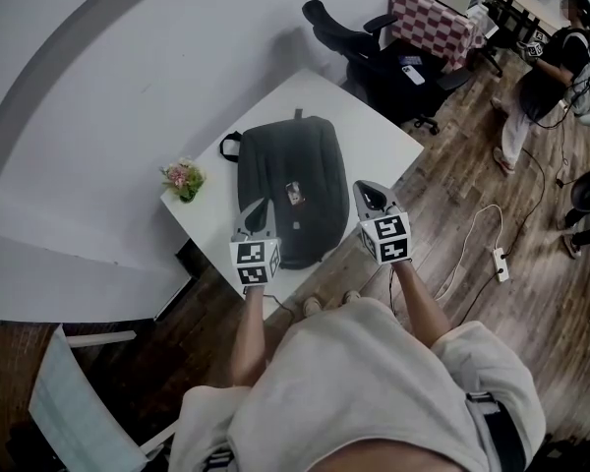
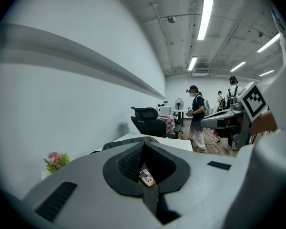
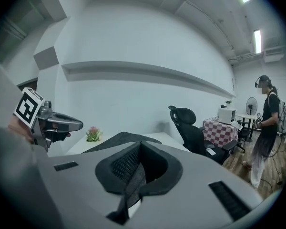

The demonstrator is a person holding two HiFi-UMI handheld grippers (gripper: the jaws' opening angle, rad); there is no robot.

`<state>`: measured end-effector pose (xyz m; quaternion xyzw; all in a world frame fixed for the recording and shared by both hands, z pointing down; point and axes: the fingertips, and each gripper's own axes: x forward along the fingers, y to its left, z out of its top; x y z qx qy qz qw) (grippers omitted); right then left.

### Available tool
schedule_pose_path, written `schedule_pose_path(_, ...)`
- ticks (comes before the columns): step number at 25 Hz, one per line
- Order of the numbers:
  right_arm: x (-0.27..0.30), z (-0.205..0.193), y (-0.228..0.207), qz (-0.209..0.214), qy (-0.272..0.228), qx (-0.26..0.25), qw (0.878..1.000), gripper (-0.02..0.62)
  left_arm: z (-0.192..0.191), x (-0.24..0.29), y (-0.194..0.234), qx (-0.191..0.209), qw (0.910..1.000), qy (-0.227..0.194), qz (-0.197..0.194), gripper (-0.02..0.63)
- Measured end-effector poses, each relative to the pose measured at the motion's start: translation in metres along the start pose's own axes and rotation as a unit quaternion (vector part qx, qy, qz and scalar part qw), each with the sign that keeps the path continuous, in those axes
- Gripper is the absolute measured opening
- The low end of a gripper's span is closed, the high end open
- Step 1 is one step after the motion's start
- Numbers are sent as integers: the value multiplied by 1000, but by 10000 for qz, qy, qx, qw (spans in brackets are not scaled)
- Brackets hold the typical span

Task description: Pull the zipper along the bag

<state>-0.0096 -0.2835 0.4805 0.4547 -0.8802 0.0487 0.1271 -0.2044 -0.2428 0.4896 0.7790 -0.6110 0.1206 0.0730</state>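
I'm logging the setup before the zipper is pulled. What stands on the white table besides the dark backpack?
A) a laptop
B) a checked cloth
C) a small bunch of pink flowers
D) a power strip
C: a small bunch of pink flowers stands at the corner of the table, to the left of the backpack and apart from it.

Bag (image 1: pixel 290 185) blocks ahead of left gripper (image 1: pixel 260 208) and right gripper (image 1: pixel 367 191) — bare table (image 1: pixel 382 136) ahead-right of the right one, flowers (image 1: pixel 183 178) off the left one's left.

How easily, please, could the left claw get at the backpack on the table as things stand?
Probably yes: the left claw, shut and empty, hovers at the near edge of the backpack, with nothing between them.
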Motion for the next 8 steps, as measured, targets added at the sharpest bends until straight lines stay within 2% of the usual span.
schedule_pose_path(8, 3, -1, 1, 67, 19, -17, 10000, 13, -4, 3, -2, 36, 10000, 80, -39, 26)
